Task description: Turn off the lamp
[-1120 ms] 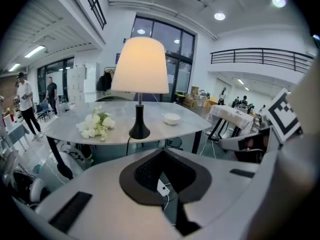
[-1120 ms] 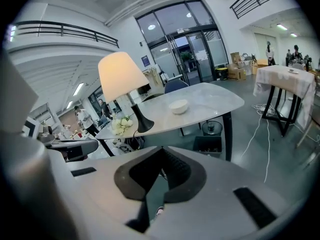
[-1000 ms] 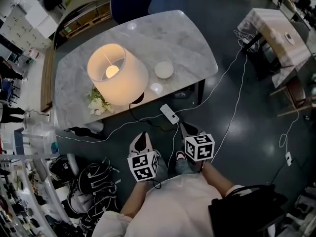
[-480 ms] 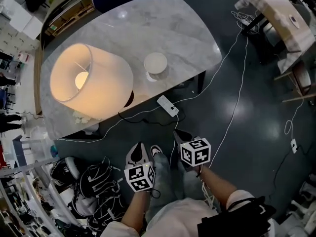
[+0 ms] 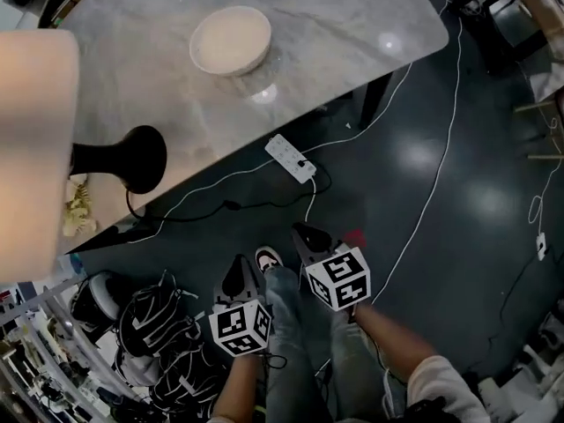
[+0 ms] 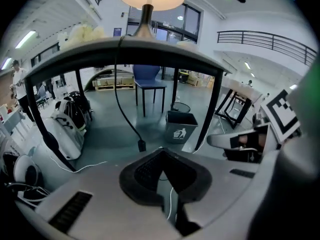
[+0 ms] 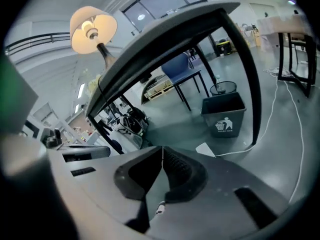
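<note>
Lamp point(image 5: 31, 148) stands on the marble table point(image 5: 352, 42), ahead of the left claw point(image 5: 240, 273) and off to its left, well above both claws. Its black base point(image 5: 132, 159) sits close to the table's near edge. That edge runs on a slant across the space ahead of the claws. In both gripper views its dark underside arches overhead, with the table legs coming down to either side. Both claws are clenched on nothing, pads together: the left claw point(image 6: 161, 156) and the right claw point(image 7: 161, 155) hang side by side over the dark floor, just ahead of the person's shoe point(image 5: 268, 258). A white power strip point(image 5: 291, 157) lies on the floor ahead of the right claw point(image 5: 308, 236), near the table edge. A thin white cable point(image 5: 432, 192) trails across open floor to that claw's right. Black bags point(image 5: 150, 324) crowd the floor to the left of the left claw. A grey bin point(image 6: 180, 129) stands under the table beyond the jaws. The lamp is lit: its shade glows warm cream, and from below the bulb shows bright inside the shade point(image 7: 92, 28). A black cord point(image 5: 198, 210) drops from the base over the edge to the floor, carrying a small dark block point(image 6: 142, 145).
</note>
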`<state>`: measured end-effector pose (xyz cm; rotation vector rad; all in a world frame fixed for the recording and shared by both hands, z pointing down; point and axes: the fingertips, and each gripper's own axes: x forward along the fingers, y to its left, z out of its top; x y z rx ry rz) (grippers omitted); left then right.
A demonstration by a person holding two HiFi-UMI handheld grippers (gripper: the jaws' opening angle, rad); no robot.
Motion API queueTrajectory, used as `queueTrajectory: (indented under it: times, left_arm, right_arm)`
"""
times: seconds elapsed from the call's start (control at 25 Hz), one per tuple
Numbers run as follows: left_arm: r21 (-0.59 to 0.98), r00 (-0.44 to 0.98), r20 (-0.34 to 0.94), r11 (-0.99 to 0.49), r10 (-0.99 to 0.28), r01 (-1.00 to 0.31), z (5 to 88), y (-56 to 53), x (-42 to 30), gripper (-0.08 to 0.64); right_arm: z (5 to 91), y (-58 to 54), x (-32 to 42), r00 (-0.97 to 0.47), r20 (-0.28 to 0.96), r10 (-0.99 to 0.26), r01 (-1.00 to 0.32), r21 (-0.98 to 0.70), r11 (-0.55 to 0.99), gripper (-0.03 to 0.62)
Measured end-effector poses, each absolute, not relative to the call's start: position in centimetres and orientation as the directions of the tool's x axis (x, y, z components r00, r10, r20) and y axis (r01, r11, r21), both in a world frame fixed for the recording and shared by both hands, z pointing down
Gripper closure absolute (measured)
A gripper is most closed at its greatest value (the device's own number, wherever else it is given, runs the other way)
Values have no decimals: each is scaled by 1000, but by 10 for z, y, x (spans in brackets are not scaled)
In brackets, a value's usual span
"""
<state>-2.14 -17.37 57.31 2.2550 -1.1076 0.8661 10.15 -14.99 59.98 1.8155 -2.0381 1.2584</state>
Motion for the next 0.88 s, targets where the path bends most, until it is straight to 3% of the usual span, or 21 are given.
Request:
queueTrajectory:
  times: [0.28,0.36,0.52,0.88]
  left_arm:
    - [145,442,752,-532,-488,-834,688,-196,-29,568]
    - [150,441,757,-528,-483,-836,706,-198,-31,568]
    - [155,437,760,-520,-480,-840,726,-203,-37,568]
    - [174,440,772,-514,-458,-840,745,-206,-43,568]
  right_arm:
    - [724,-183,60,-398,546,-737,-870,-481,114,586]
    - [742,-190,46,-457,525,-718,-846,-506,168,528]
    - [763,-207,21,-549,493,-675,-816,-492,304,510]
    - [800,-241,-2,-578,547,-606,-811,-305,499,492]
